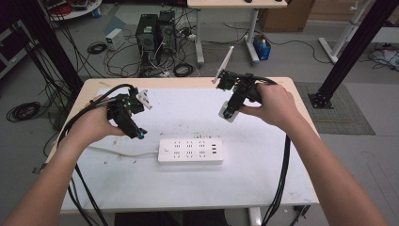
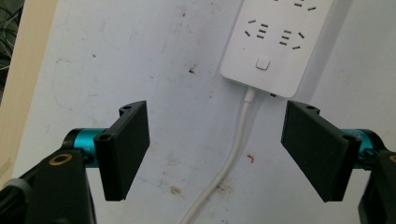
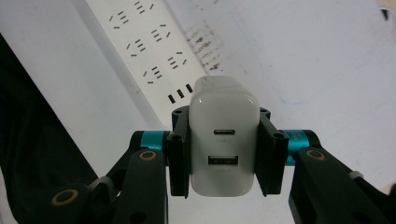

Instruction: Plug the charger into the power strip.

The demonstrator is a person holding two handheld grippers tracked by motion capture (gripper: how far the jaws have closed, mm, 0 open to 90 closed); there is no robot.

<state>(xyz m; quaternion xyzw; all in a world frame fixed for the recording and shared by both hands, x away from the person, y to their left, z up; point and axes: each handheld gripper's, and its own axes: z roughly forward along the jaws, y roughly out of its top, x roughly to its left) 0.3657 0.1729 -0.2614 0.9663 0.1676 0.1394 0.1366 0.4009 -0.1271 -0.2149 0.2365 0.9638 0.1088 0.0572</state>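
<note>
Charger [image 3: 223, 140], white and blocky, sits pinched between the jaws of your right gripper [image 3: 224, 144], which press on its two sides; a slim port and a wider USB port face the right gripper view's camera. In the high view you hold that right gripper [image 1: 229, 110] above the white table [image 1: 263, 179], up and to the right of the power strip [image 1: 190, 151], with the charger [image 1: 227, 114] well clear of the strip's sockets. Your left gripper [image 2: 215, 149] has its jaws spread wide with nothing between the pads; below them lie the strip's end [image 2: 271, 42] and its white cord [image 2: 233, 154]. In the high view the left gripper [image 1: 136, 132] hovers just left of the strip.
</note>
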